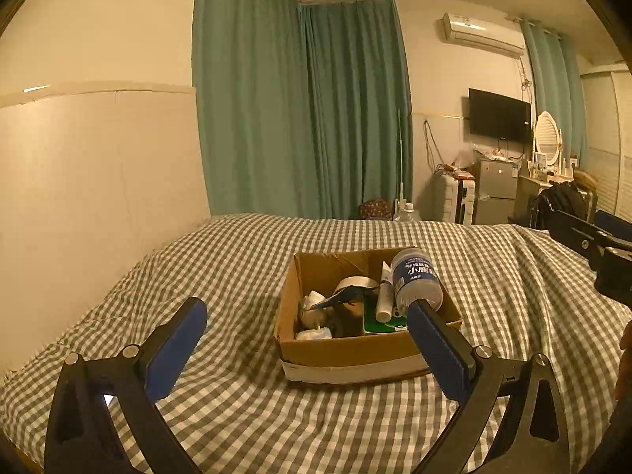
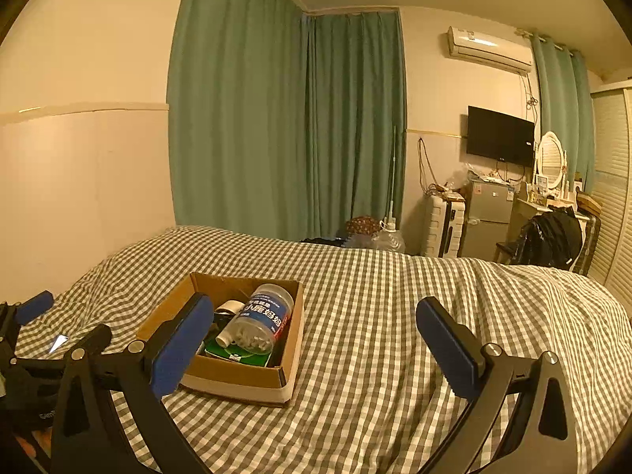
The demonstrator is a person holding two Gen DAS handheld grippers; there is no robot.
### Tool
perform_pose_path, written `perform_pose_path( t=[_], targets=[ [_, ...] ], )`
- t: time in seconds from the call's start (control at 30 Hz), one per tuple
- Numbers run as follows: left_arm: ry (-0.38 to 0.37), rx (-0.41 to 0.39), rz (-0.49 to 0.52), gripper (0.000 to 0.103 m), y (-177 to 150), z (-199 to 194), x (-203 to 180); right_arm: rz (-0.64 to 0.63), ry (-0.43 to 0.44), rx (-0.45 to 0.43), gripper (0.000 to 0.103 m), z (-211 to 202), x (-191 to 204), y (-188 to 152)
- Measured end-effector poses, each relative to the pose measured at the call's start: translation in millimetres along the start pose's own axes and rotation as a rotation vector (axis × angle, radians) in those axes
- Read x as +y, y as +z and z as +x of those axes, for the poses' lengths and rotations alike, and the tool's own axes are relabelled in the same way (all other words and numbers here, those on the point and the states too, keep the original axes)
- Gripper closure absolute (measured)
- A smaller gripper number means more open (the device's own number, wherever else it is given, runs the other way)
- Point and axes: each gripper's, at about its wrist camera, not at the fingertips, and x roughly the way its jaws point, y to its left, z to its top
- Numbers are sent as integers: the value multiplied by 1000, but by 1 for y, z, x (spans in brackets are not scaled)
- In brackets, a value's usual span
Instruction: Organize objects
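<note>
Both the left gripper (image 1: pixel 306 326) and right gripper (image 2: pixel 316 328) hold their fingers apart, empty; the cardboard box (image 1: pixel 347 349) on the bed (image 2: pixel 395 316) looks filled, so sorting seems nearly finished.

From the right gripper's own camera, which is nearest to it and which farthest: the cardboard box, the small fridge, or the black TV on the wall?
From the right gripper, both fingers spread wide:
1. Cardboard box: nearest, on the checked bedspread, just behind the left finger.
2. Small fridge: beyond the bed's far edge, on the floor to the right.
3. Black TV: farthest, on the wall above and behind the fridge.
</note>
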Motion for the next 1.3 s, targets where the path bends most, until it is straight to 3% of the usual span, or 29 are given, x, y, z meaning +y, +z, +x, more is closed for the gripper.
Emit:
perform_pose_path(
  t=[1.3],
  targets=[
    [18,23,-7,0,0,3,4,-3,9,42,0,17,12,-9]
  ],
)
